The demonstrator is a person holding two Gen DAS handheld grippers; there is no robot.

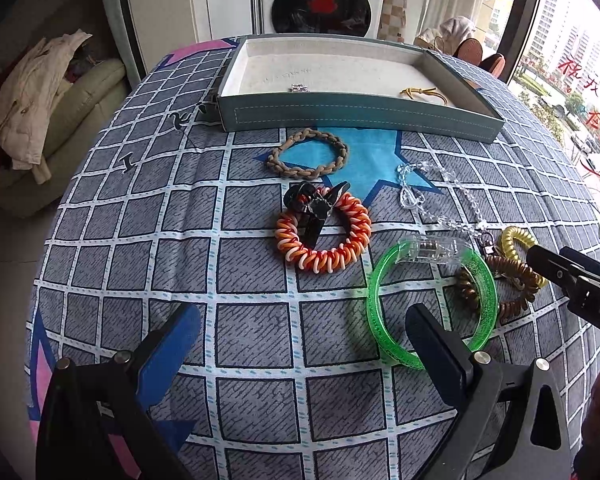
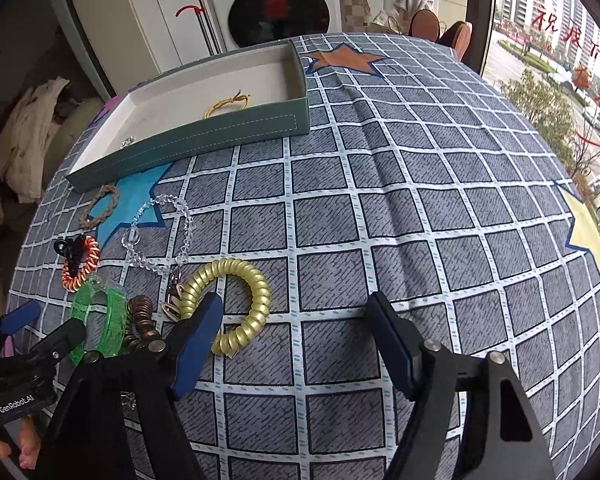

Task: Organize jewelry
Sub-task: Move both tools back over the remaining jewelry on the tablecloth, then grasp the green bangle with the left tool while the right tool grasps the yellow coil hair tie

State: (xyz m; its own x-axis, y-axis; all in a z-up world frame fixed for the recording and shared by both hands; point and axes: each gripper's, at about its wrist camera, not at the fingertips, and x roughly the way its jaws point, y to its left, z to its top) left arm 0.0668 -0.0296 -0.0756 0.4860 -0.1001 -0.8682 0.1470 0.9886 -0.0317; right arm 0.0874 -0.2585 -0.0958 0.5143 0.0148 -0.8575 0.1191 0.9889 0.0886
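Observation:
A teal jewelry tray [image 1: 356, 114] stands at the back of the table and holds a yellow cord bracelet [image 1: 422, 93] and a small silver piece [image 1: 299, 88]. On the cloth lie a tan braided bracelet [image 1: 306, 155], an orange-white coil bracelet [image 1: 324, 232] with a black clip [image 1: 318, 204] on it, a clear bead chain [image 1: 440, 196], a green bangle [image 1: 430, 304], a brown coil [image 1: 512, 288] and a gold coil bracelet [image 2: 236, 300]. My left gripper [image 1: 304, 340] is open, its right finger over the green bangle. My right gripper [image 2: 296, 336] is open beside the gold coil.
The table has a grey grid cloth [image 1: 260, 360] with coloured stars. A clear plastic piece [image 1: 436, 250] rests on the green bangle. A washing machine [image 1: 320, 4] stands behind the table and a sofa with clothes [image 1: 32, 120] is at the left.

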